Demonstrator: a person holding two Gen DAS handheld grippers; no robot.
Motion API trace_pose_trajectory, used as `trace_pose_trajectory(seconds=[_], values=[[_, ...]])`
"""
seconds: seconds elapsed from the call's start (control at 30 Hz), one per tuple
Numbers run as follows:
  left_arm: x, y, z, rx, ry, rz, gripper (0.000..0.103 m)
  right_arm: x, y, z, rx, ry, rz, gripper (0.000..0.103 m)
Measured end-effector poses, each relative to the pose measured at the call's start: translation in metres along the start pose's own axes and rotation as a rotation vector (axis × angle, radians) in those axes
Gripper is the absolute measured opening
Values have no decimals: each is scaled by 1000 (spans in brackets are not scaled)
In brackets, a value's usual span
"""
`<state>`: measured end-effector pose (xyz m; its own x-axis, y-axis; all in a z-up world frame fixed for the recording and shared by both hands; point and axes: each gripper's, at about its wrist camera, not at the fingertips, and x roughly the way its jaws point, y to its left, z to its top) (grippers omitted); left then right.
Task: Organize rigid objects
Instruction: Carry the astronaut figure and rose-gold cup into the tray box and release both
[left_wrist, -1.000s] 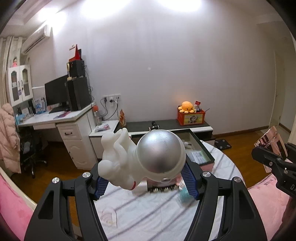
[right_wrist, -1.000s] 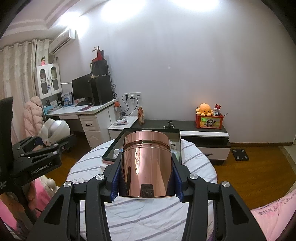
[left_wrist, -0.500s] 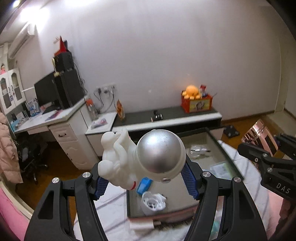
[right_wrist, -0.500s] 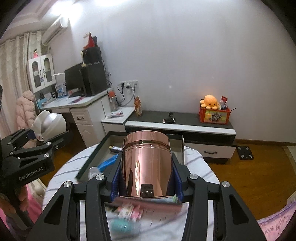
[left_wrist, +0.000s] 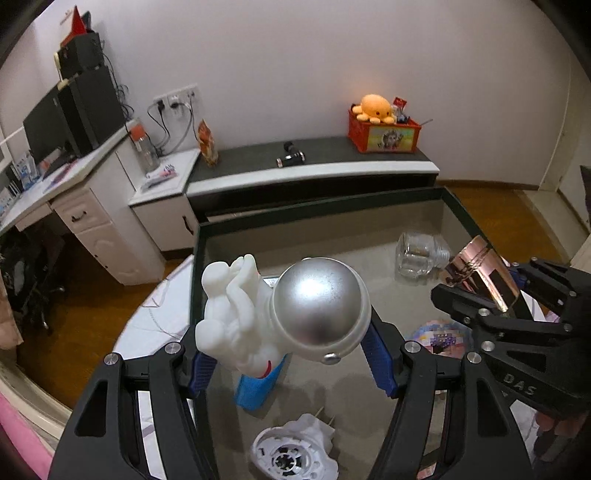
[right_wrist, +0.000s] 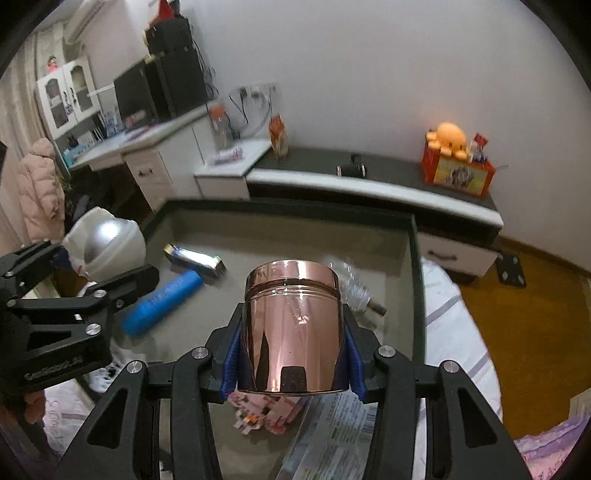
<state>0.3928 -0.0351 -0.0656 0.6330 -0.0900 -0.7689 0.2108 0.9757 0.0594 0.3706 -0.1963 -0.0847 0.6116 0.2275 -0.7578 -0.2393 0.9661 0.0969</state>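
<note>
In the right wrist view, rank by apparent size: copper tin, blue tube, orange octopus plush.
1. copper tin, largest, though it sits closest to the camera, so that inflates it.
2. blue tube.
3. orange octopus plush, smallest, but farthest away.

Right gripper (right_wrist: 293, 363) clamping copper canister (right_wrist: 291, 328), above dark tray (right_wrist: 416, 258), blue tube (right_wrist: 162, 301)

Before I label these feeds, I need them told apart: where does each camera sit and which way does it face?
Left wrist: behind the left gripper, facing down at the tray; fingers clamp an astronaut figure.
Right wrist: behind the right gripper, facing down at the tray; fingers clamp a copper tin.
Shared: tray, blue tube, each other's gripper.
</note>
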Motion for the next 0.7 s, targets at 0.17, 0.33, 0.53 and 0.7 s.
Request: trace_pose_trajectory(seconds=[0.17,0.33,0.53,0.7], values=[[3,2,0,-10,7,-29,69,10,0,-1,4,26,5,52],[3,7,2,-7,22,-6,73,9,-2,2,11,-2,-50,83],[8,12,2,-20,21,69,93,8,-11,4,48,10,-23,83],[14,14,0,-20,38,71,95,10,-12,4,51,13,-21,83]])
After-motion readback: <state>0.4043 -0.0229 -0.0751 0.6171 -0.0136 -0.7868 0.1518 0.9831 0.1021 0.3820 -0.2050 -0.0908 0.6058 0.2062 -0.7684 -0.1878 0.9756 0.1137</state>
